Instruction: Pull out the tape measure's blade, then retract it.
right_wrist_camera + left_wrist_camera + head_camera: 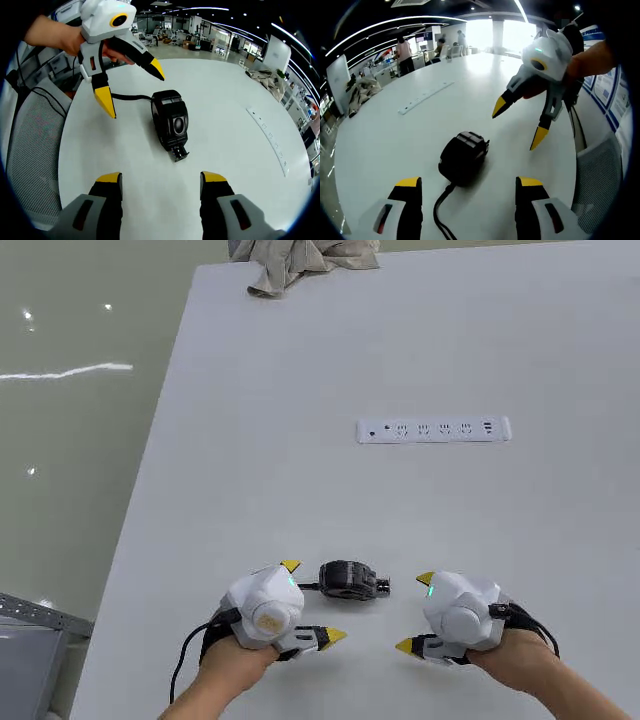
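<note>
A white workbench [420, 350] carries a crumpled cloth [300, 260] at its far edge and a white power strip [433, 430] mid-table. Near the front edge, the left gripper [312, 601] and right gripper [414, 612] both gape wide, holding nothing, flanking the black tape measure [350, 580], which lies between them, blade tucked in

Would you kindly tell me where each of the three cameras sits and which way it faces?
Head view: on the head, looking down at the table; left hand with left gripper, right hand with right gripper.
Left gripper view: on the left gripper, facing the tape measure; own open jaws below.
Right gripper view: on the right gripper, facing it from the opposite side; own open jaws below.
Shared: both gripper views show the tape measure and the opposite gripper.
</note>
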A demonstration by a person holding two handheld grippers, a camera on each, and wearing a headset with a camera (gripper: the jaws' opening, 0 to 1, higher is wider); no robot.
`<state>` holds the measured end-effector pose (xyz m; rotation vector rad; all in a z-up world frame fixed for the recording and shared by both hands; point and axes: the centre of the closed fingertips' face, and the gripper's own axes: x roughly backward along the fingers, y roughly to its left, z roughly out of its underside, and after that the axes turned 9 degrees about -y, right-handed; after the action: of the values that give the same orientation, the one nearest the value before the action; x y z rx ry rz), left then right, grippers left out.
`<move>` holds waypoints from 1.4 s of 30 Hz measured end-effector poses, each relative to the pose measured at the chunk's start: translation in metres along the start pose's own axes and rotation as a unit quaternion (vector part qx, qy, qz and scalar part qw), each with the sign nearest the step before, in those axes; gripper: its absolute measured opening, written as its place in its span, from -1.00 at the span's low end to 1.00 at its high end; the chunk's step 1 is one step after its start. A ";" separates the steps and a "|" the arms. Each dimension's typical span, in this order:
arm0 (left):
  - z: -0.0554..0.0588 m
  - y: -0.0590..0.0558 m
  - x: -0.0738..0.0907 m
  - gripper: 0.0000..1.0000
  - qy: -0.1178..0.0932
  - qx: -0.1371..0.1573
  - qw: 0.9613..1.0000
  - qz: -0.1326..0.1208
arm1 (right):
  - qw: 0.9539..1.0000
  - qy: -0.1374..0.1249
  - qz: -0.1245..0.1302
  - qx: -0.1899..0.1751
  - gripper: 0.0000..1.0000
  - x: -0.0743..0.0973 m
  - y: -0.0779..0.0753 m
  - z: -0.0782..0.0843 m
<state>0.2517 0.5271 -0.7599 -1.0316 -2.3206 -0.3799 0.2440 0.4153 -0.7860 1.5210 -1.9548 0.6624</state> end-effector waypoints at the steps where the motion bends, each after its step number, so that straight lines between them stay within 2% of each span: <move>1: 0.000 0.000 -0.001 0.45 0.002 -0.004 1.000 0.002 | 1.000 0.000 -0.002 0.003 0.27 -0.001 0.000 0.001; 9: -0.005 -0.001 -0.011 0.40 0.013 -0.045 0.999 0.023 | 1.000 -0.002 -0.010 0.016 0.18 -0.007 -0.008 0.003; 17: -0.006 0.001 -0.023 0.38 0.030 -0.090 0.994 0.049 | 0.999 -0.006 -0.025 0.032 0.10 -0.015 -0.012 0.000; 31: -0.001 0.000 -0.037 0.30 0.048 -0.132 0.987 0.085 | 0.998 -0.006 -0.043 0.046 0.01 -0.032 -0.016 0.000; 42: -0.007 -0.002 -0.049 0.24 0.051 -0.155 0.980 0.114 | 0.997 -0.006 -0.055 0.054 -0.04 -0.040 -0.020 0.001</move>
<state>0.2792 0.4935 -0.7838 -1.3771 -2.0640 -0.7011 0.2707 0.4377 -0.8138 1.6897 -1.8546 0.7228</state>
